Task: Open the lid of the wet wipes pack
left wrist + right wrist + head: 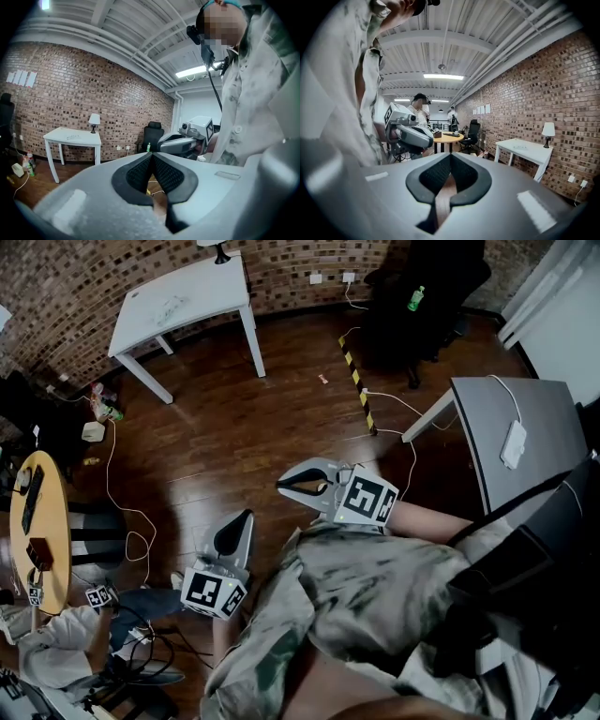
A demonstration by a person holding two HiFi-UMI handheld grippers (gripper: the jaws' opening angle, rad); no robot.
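Note:
No wet wipes pack shows in any view. In the head view my left gripper [246,517] hangs over the dark wooden floor, jaws pressed together and holding nothing. My right gripper [281,487] is held a little higher and to the right, pointing left, with its tips touching and nothing held. The left gripper view looks along its closed jaws [151,155] toward a brick wall, with the right gripper [180,142] beyond them. The right gripper view shows its closed jaws [450,157] and the left gripper [410,131] in front of the person's camouflage shirt.
A grey table [536,409] with a white device and cable stands at the right. A white table [187,292] is at the back, and a round wooden table [45,549] at the left. A black chair [422,296] holds a green bottle [415,298]. Cables trail across the floor.

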